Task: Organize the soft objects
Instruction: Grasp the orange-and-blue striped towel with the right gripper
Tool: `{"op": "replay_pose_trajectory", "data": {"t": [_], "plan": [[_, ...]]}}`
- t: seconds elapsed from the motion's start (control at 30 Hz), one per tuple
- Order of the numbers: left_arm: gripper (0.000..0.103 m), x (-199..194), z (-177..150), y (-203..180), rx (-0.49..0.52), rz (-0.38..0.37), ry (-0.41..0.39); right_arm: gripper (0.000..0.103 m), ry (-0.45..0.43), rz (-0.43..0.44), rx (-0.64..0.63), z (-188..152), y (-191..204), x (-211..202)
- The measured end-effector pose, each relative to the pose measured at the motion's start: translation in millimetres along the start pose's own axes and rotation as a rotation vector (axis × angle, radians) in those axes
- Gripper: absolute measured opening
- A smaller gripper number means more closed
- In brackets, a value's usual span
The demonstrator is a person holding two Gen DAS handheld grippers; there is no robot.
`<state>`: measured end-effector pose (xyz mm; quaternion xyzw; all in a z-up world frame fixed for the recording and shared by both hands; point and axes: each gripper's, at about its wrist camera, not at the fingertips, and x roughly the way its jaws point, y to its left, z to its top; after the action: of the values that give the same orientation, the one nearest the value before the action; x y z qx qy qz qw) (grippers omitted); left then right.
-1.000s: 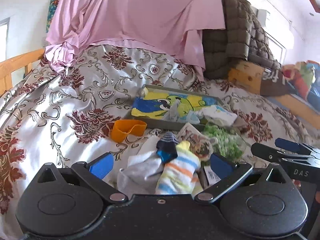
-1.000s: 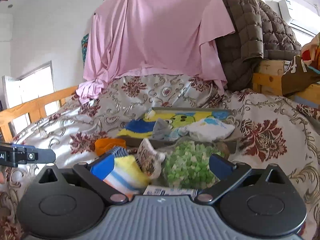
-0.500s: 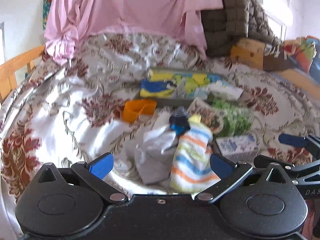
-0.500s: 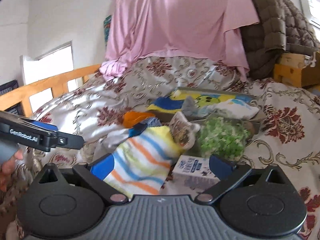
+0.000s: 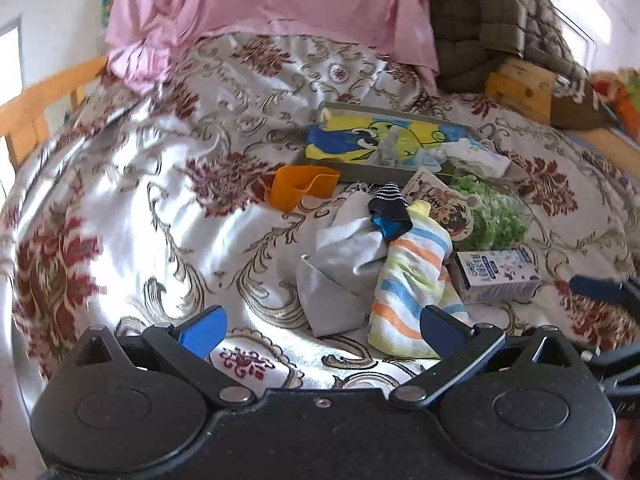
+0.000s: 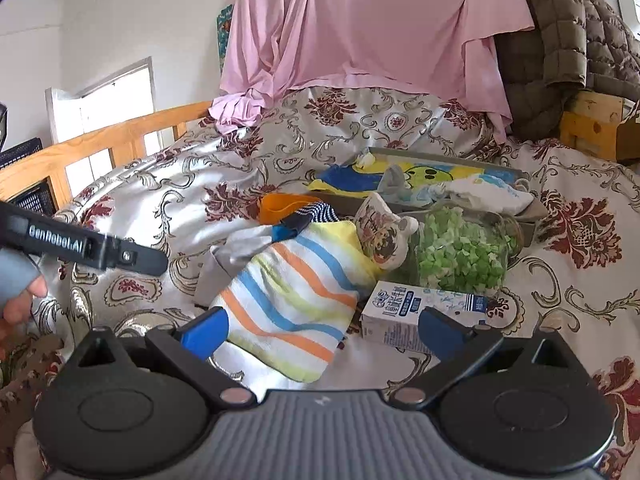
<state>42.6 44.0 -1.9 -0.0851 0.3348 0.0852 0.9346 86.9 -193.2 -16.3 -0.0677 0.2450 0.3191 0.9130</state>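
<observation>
A striped sock (image 5: pixel 412 280) (image 6: pixel 292 300) lies on the bed beside a grey cloth (image 5: pixel 344 264) (image 6: pixel 240 248) and a small dark sock (image 5: pixel 390 208) (image 6: pixel 308 216). A grey tray (image 5: pixel 384 172) (image 6: pixel 448 156) farther back holds a yellow-blue cloth (image 5: pixel 352 140) and white socks (image 5: pixel 476 158) (image 6: pixel 488 196). My left gripper (image 5: pixel 322 330) is open and empty, just short of the pile. My right gripper (image 6: pixel 322 330) is open and empty over the striped sock's near end.
An orange cup (image 5: pixel 300 188), a cartoon pouch (image 6: pixel 384 236), a jar of green bits (image 6: pixel 460 256) and a milk carton (image 5: pixel 496 276) (image 6: pixel 416 312) lie by the pile. A wooden bed rail (image 6: pixel 100 144) runs at left. A pink sheet (image 6: pixel 380 28) hangs behind.
Both grippers have pulled back and risen, so the sock pile sits farther ahead and the milk carton has come into view. Both stay open and empty.
</observation>
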Motion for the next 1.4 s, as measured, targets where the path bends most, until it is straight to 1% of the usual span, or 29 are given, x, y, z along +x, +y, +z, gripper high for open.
{"op": "replay_pose_trajectory", "data": {"t": [0.13,0.3,0.4,0.5,0.63,0.73,0.87,0.93,1.0,1.07,1.17,1.27,1.4], "plan": [[0.102,0,1,6,-0.044,0.010,0.007,0.103,0.012,0.002,-0.004,-1,3,1],[0.102,-2,2,8,-0.063,0.044,-0.020,0.103,0.018,0.004,-0.010,4,10,3],[0.102,-3,4,10,-0.061,0.065,-0.039,0.103,0.029,-0.013,-0.030,7,16,9],[0.102,-1,5,14,-0.093,0.079,-0.046,0.103,0.037,-0.014,-0.081,11,22,19],[0.102,5,7,21,-0.163,0.089,-0.036,0.103,0.035,0.021,-0.178,17,27,35],[0.102,10,8,23,-0.196,0.100,-0.028,0.103,0.050,0.060,-0.235,24,27,55],[0.102,17,9,22,-0.201,0.111,-0.023,0.103,0.056,0.108,-0.265,28,23,82],[0.102,22,10,20,-0.188,0.111,-0.018,0.103,0.060,0.133,-0.276,27,21,92],[0.102,27,11,17,-0.174,0.107,-0.015,0.103,0.064,0.139,-0.284,25,19,101],[0.102,34,15,14,-0.157,0.091,-0.002,0.103,0.078,0.149,-0.266,22,15,108],[0.102,45,24,14,-0.133,0.013,-0.005,0.103,0.100,0.183,-0.228,20,10,117],[0.102,58,32,12,-0.124,-0.049,0.002,0.103,0.095,0.166,-0.253,16,12,124],[0.102,82,37,11,-0.139,-0.096,0.062,0.103,0.120,0.180,-0.297,5,17,131]]}}
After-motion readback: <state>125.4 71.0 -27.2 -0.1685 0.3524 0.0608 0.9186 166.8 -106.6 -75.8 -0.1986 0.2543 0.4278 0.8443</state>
